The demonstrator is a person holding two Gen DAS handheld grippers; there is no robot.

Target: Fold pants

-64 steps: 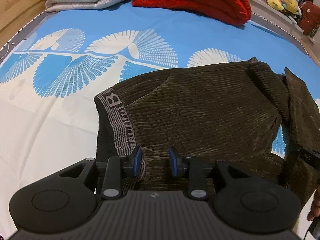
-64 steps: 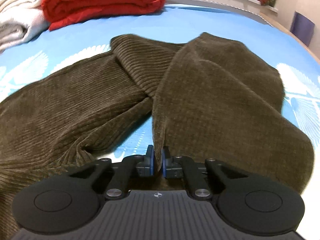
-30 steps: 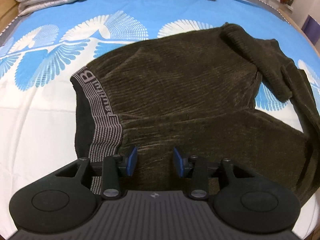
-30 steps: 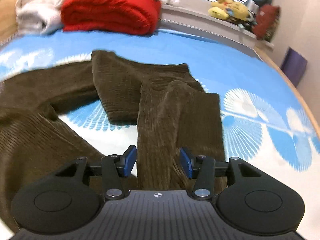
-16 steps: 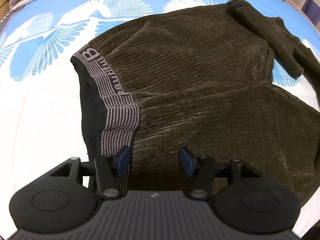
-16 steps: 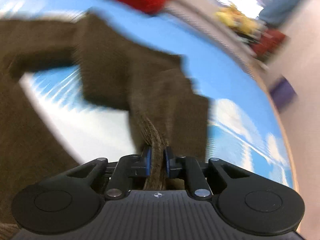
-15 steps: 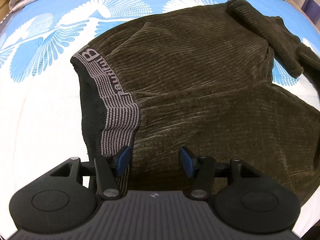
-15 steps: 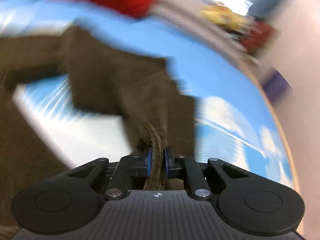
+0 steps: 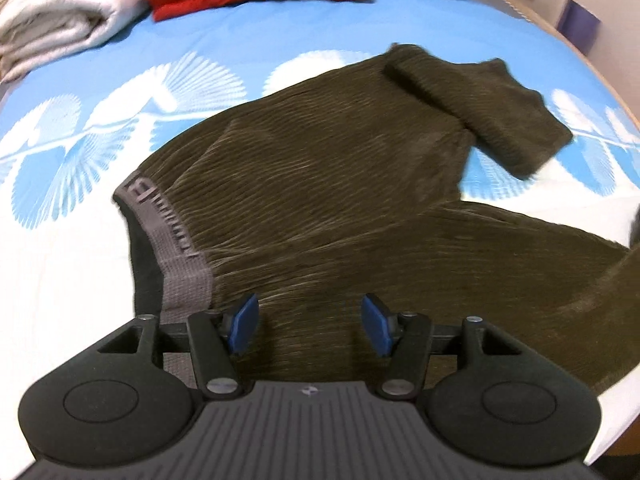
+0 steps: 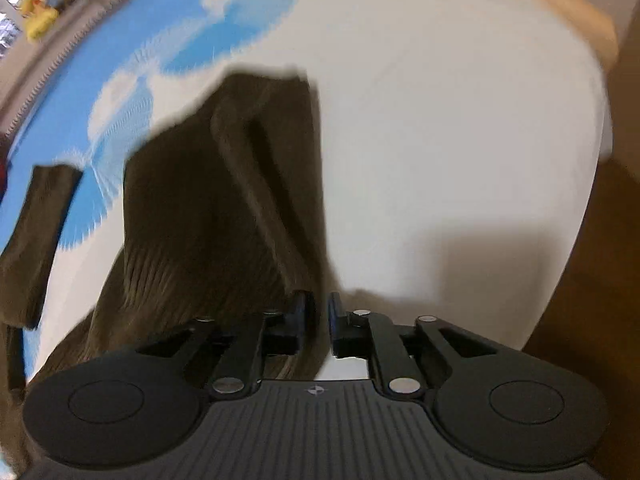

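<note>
Since a second ago, the right gripper (image 10: 318, 322) has been closing on one leg of the pants (image 9: 340, 200) and is dragging it toward 5 o'clock. Nothing is folded yet: the left gripper (image 9: 308, 328) is hovering wide open and empty by the waistband (image 9: 168, 240), both legs still splayed. Brown, ribbed and rumpled, the pants are lying across the bed (image 9: 60, 260).

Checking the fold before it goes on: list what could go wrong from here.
The right gripper pinches only a narrow edge of the pants leg, so the corduroy may slip out. The left gripper hovers open beside the waistband, so nothing anchors that end and it may drag. The other leg lies doubled over; folding now might trap that crease.
</note>
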